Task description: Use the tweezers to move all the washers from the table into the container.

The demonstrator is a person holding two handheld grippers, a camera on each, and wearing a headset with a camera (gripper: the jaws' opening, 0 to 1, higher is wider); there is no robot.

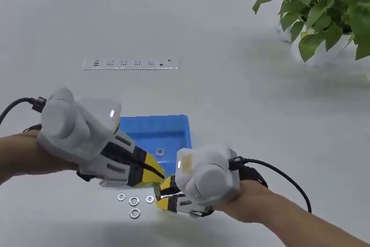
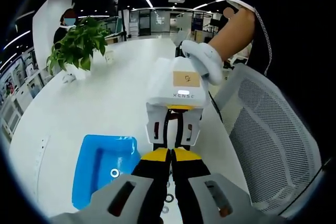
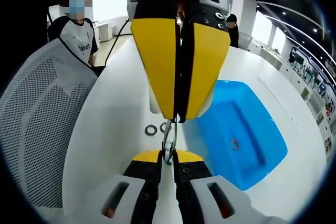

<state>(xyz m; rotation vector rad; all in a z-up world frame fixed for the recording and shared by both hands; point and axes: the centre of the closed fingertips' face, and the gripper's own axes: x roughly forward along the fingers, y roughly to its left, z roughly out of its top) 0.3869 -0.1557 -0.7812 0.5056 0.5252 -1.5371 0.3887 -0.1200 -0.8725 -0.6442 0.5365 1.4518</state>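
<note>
Since one washer (image 1: 159,152) already lies in the tray (image 1: 173,124), the job looks barely begun: approx. 4 washers (image 1: 134,201) sit on the table (image 1: 243,85) just in front of the tray's near edge, in a loose cluster, none touching the tray. So by my count 1 in, 4 to go.

Tweezers (image 3: 169,142) bridge the two tools, nose to nose. L gripper (image 2: 170,153) has its jaws together, apparently pinching one end; R gripper (image 3: 167,157) is likewise closed on the other end. Looks like a handover or regrip, not yet a pick. Can't tell if the tweezer tips hold anything; too small & partly hidden. The pair hovers right above the loose rings.

Materials etc.:
- Washers: flat bright metal rings, thin, w/ centre hole.
- Tweezers: slim shiny steel, narrow & tapering.
- Tray: glossy blue plastic, shallow rectangle, rounded corners, sloped walls.
- Table: smooth matt white, so thin rings lie flush; probably fiddly to get under.
- Jaw pads: yellow w/ black backing, flat-faced.
</note>
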